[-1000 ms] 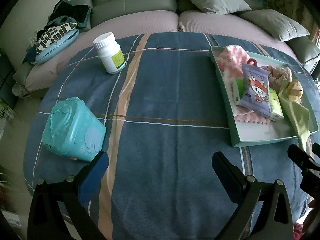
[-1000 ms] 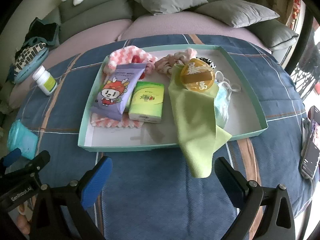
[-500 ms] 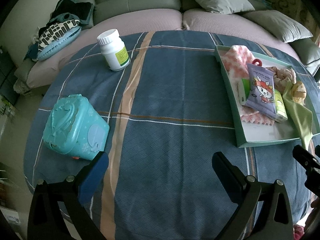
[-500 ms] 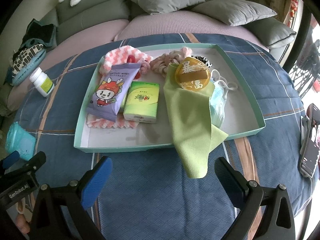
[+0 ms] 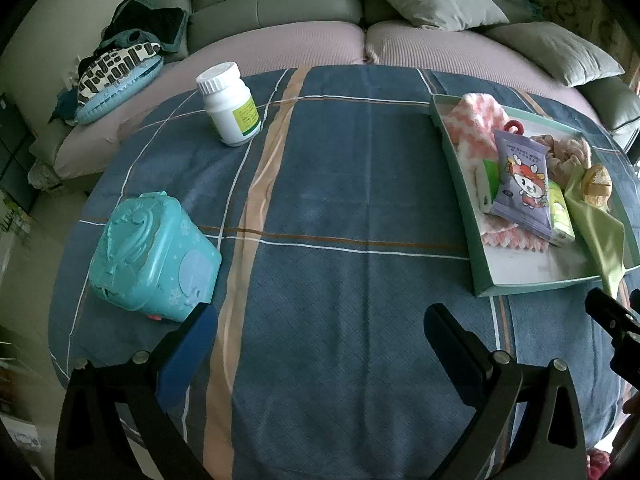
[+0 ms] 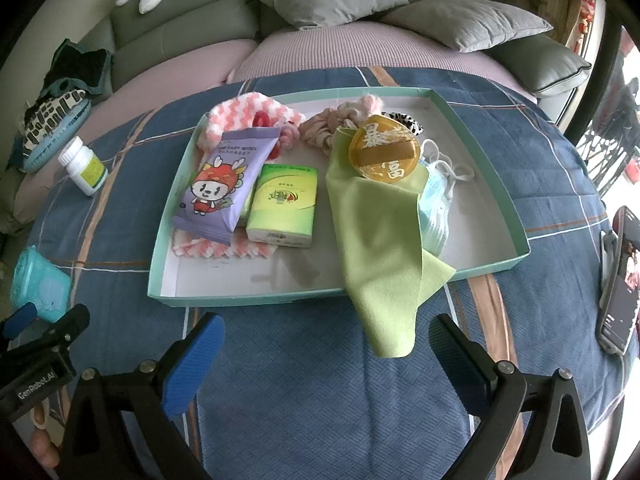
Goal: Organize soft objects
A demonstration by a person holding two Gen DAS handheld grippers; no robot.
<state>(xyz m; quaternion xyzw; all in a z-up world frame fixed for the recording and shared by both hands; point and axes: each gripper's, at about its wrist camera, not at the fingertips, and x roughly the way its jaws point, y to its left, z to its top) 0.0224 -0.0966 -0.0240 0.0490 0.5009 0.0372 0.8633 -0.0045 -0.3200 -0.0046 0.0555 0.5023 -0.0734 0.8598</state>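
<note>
Hanging over tray (image 6: 516,216) rim, green cloth (image 6: 380,240) just ahead of released right claw (image 6: 324,340); left claw (image 5: 320,328) released.

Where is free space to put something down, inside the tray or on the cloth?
In the tray, the near strip in front of the tissue pack and the right end beyond the face mask are bare. The far left is crowded. The blue cloth is bare between the white bottle, teal box and tray.
</note>
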